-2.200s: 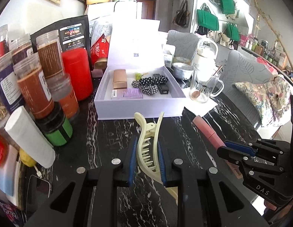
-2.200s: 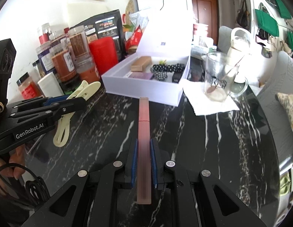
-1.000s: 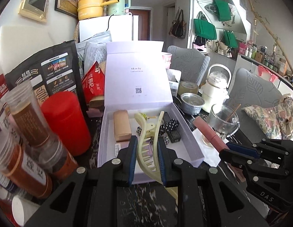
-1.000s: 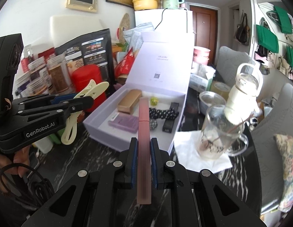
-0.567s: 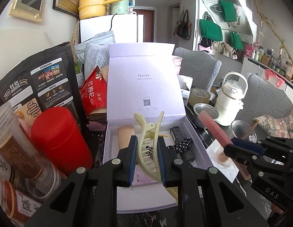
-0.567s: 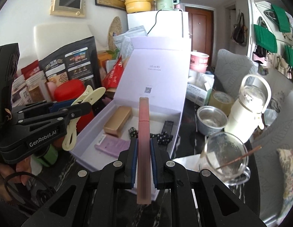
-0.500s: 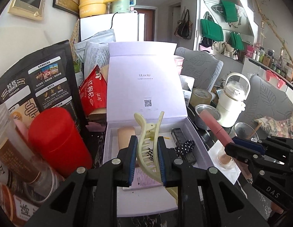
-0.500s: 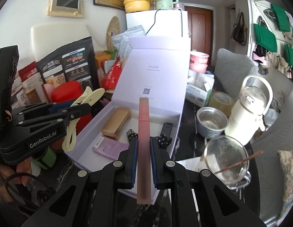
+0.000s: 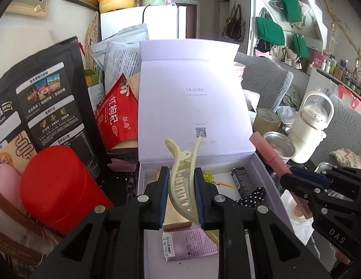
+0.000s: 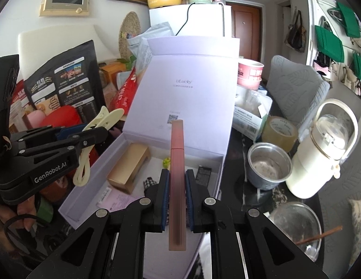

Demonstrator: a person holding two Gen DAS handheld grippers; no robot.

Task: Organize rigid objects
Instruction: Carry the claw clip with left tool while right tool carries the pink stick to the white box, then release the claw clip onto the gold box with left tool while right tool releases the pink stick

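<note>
My left gripper (image 9: 179, 182) is shut on a cream hair claw clip (image 9: 183, 174) and holds it above the open lavender box (image 9: 264, 169). My right gripper (image 10: 177, 182) is shut on a pink tube (image 10: 177, 162), also above the box (image 10: 92, 181). The box holds a gold case (image 10: 129, 166), a lavender card (image 9: 189, 244), a black stick (image 9: 244, 182), a polka-dot hair tie (image 9: 252, 195) and a small green thing (image 9: 208, 176). Its lid (image 9: 192, 107) stands upright behind. The right gripper with the tube (image 9: 268, 154) shows at right in the left wrist view; the left gripper with the clip (image 10: 96, 137) shows at left in the right wrist view.
A red canister (image 9: 54, 186) and a black pouch (image 9: 40, 102) stand left of the box. A steel cup (image 10: 268, 165), a tape roll (image 10: 279, 130), a cream kettle (image 10: 324, 148) and a glass mug (image 10: 294, 230) stand to its right.
Both grippers have moved forward and now hang over the box's inside, each holding its object. The box looks nearer and larger.
</note>
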